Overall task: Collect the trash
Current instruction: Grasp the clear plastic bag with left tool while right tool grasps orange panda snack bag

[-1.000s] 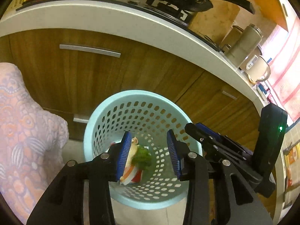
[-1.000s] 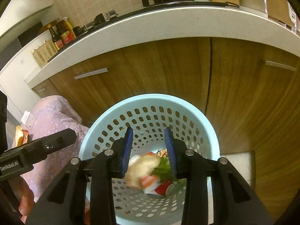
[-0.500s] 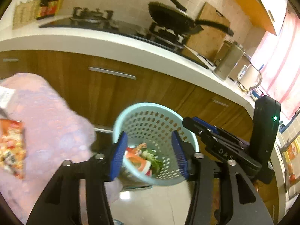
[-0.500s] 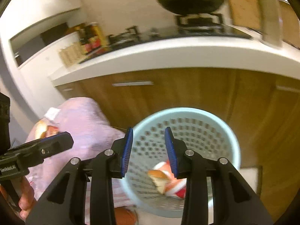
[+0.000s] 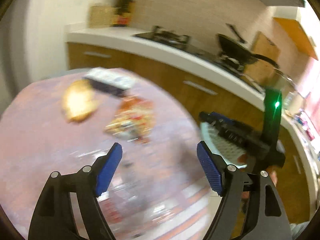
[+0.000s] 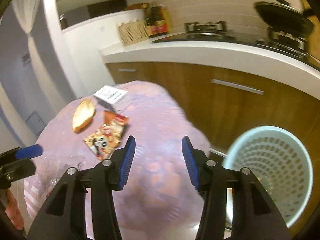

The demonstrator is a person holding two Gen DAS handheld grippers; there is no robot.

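Both the left gripper [image 5: 159, 166] and right gripper [image 6: 158, 161] gape wide, empty. The snack packet [image 6: 107, 137] on the table [image 6: 156, 120] is blurred; the basket [image 6: 270, 172] is partly hidden by fingers [image 6: 191, 165].

Snack wrapper [image 6: 107, 138], bread [image 6: 83, 118], box [image 6: 110, 96] on table; basket [image 6: 270, 172] beside.

Pale blue perforated basket [image 6: 269, 172]; pink floral tablecloth [image 6: 160, 124]

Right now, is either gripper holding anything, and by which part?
Nothing is held. The left gripper and right gripper are both open and empty above the pink patterned tablecloth.
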